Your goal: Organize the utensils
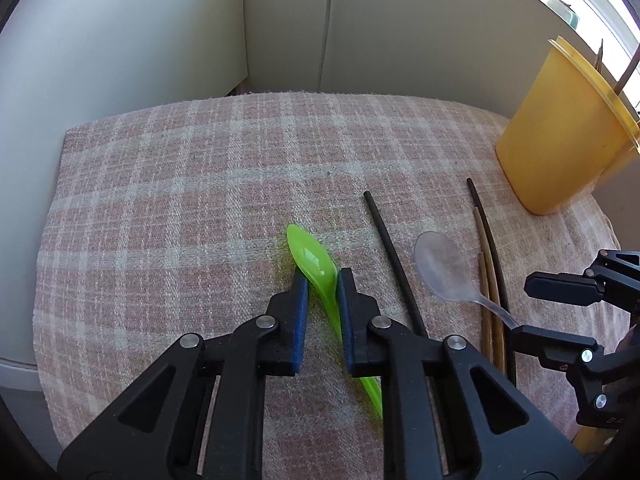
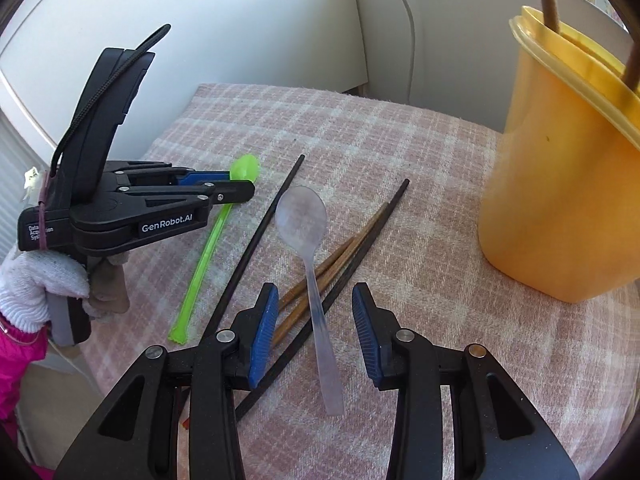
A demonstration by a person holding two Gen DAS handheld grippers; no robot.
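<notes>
Pink checked cloth (image 1: 168, 184) covers the worktop, with loose utensils lying flat near a yellow container (image 2: 560, 200) that already holds upright sticks. Left gripper (image 1: 322, 276) is clamped on the green spoon (image 1: 312, 258) at the base of its bowl, presumably for lifting. Right gripper (image 2: 316, 316) stands unclenched astride the clear spoon (image 2: 304, 216), which crosses the chopsticks (image 2: 340, 256).
</notes>
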